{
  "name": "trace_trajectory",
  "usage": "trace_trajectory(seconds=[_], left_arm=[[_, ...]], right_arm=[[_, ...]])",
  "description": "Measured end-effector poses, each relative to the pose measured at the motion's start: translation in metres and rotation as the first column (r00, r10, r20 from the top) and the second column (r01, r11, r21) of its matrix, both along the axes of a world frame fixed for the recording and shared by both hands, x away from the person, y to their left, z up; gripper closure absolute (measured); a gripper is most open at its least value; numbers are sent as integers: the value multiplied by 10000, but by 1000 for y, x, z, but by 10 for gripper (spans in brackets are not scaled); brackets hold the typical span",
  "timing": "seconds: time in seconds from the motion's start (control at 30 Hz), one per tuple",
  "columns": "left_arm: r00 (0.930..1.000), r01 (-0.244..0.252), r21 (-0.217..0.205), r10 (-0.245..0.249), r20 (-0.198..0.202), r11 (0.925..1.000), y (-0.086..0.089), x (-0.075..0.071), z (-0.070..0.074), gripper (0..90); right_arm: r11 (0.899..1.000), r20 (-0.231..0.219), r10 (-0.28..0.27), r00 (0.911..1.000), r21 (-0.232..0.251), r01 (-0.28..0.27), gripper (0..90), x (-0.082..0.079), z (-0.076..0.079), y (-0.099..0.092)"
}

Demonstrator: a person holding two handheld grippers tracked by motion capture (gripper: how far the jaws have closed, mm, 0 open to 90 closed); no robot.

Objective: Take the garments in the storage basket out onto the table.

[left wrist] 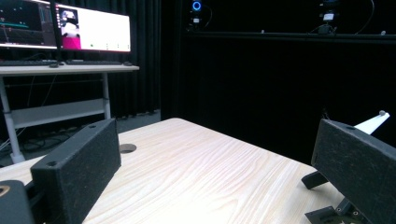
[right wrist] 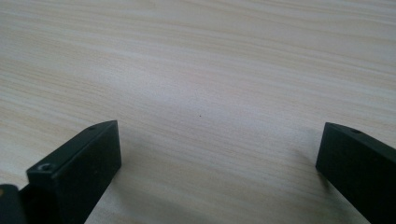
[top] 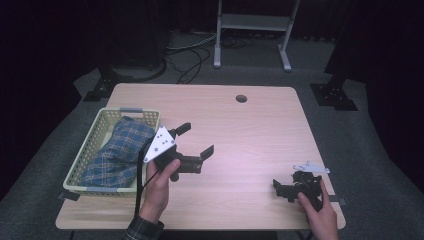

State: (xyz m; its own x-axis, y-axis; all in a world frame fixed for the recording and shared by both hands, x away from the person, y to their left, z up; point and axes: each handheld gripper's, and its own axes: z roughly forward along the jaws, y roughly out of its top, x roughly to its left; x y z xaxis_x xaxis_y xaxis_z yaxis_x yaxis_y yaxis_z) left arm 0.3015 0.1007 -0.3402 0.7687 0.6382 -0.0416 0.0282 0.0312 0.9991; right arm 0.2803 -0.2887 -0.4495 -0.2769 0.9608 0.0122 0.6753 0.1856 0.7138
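beside the basket (top: 85, 150), left tool (top: 196, 138) (jaws wide)

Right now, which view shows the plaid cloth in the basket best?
The high view: the plaid cloth lies bunched in the cream basket, left of the left gripper. Both gripper views look across bare tabletop instead.

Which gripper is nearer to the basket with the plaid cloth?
Left. The left gripper is just beside the basket, at its right edge. The right gripper is far across the table, near its front right corner.
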Motion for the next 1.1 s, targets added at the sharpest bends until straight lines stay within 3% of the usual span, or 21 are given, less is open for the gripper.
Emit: trace_trajectory(seconds=[0.5,0.9,1.1], left_arm=[[9998,103,-100,-102,168,9999,1,4,24,8],[9998,216,-241,-217,-28,9995,4,7,41,8],[9996,266,-119,-268,-113,9996,6,7,47,8]], right_arm=[[10000,9,1,10000,1,-1,0,0,0,0],[10000,3,5,10000,-3,-5,0,0,0,0],[10000,1,0,10000,2,0,0,0,0,0]])
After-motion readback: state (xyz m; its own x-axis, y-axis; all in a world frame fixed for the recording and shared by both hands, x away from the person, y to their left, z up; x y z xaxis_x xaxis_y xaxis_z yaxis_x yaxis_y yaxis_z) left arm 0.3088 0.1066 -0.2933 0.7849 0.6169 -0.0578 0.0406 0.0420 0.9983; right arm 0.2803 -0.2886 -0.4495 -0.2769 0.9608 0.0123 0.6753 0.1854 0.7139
